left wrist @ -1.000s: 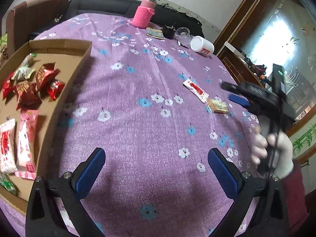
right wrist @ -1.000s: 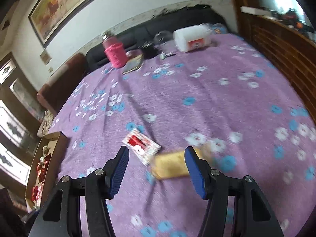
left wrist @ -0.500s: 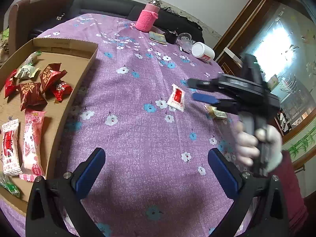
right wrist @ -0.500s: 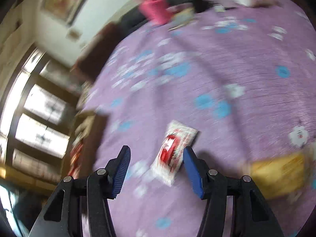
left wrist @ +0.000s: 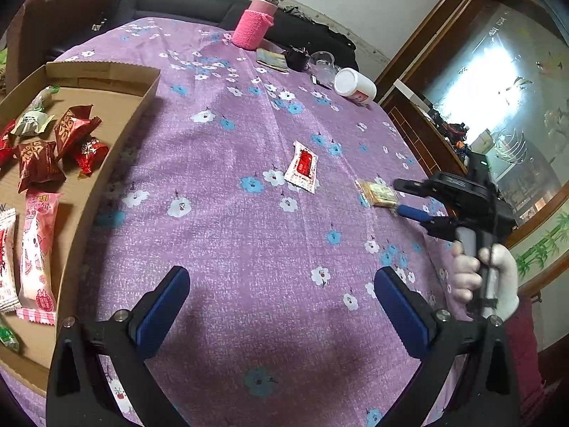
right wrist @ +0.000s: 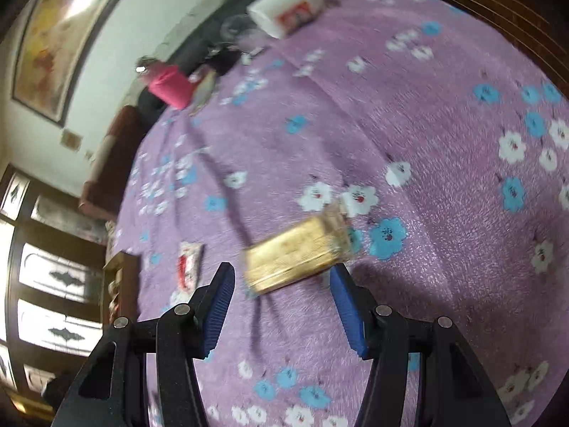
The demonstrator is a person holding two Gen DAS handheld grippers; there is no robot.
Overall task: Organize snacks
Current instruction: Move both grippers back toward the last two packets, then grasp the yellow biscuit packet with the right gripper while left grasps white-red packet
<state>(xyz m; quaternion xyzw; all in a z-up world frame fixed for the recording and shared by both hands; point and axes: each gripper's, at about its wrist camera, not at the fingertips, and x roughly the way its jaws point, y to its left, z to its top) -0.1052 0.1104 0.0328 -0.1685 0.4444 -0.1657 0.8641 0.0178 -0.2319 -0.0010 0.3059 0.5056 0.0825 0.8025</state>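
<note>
A yellow wrapped snack (left wrist: 377, 194) lies on the purple flowered cloth at the right; it also shows in the right wrist view (right wrist: 297, 254). My right gripper (right wrist: 282, 297) is open, its blue pads just short of the snack on either side; it also shows in the left wrist view (left wrist: 402, 195). A red-and-white sachet (left wrist: 302, 167) lies left of the snack, also in the right wrist view (right wrist: 188, 265). My left gripper (left wrist: 281, 306) is open and empty over the near cloth. A cardboard tray (left wrist: 117, 135) at the left holds several wrapped snacks.
At the table's far side stand a pink-sleeved bottle (left wrist: 258, 23), a small booklet (left wrist: 272, 58), a dark object, a clear cup (left wrist: 322, 62) and a white jar on its side (left wrist: 355, 85). A dark sofa runs behind. Wooden furniture is at the right.
My right gripper swung left over the sachet, then back to the right, and now faces the yellow snack. The sachet lies turned to a new angle. My left gripper stayed open.
</note>
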